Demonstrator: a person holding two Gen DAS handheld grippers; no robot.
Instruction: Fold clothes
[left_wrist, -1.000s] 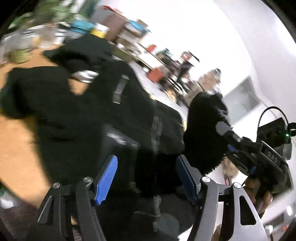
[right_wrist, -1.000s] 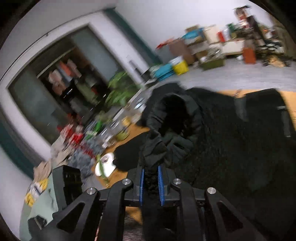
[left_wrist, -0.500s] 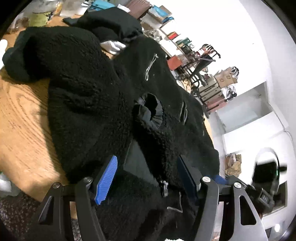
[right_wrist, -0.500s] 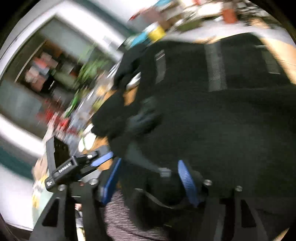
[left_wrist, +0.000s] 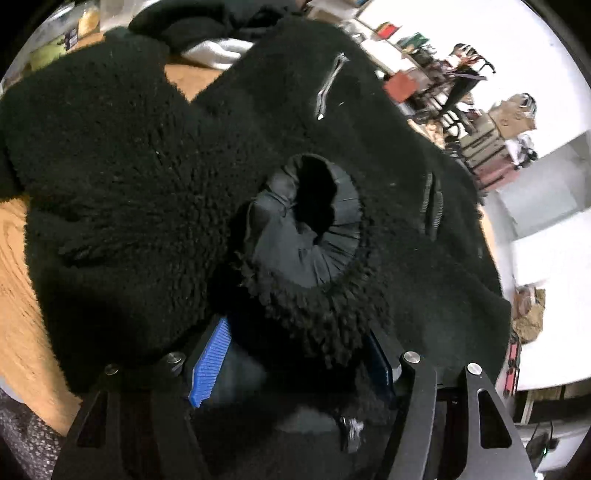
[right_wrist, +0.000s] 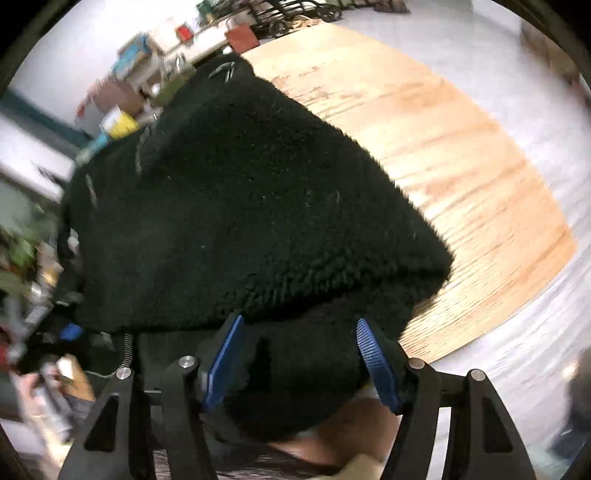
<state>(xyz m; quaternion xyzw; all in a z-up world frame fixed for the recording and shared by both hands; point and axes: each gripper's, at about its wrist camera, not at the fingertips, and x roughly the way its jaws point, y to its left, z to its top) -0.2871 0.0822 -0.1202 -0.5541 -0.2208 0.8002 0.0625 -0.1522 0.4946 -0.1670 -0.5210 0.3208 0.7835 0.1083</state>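
Black fleece jacket (left_wrist: 155, 177) lies spread over the wooden desk (left_wrist: 14, 258), covering most of it in the left wrist view. A sleeve cuff (left_wrist: 314, 225) with smooth dark lining sits on top of the jacket, mouth gaping upward, near the jacket's middle. Left tool (left_wrist: 295, 354) is just below that cuff, blue pads (left_wrist: 210, 362) spread wide with the fluffy sleeve bulk between them (the far pad is mostly buried in pile, so I cannot tell whether they press it). A metal zipper (left_wrist: 328, 88) runs along the jacket beyond the cuff; a white cloth (left_wrist: 218, 51) pokes out at the jacket's far edge.

Right wrist view: right tool (right_wrist: 299, 358) also stands wide apart, pads (right_wrist: 373, 358) on either side of a thick folded edge of the jacket (right_wrist: 236, 206), nothing pinched. Bare desk (right_wrist: 443, 147) shows right of the jacket. Room clutter behind is blurred.
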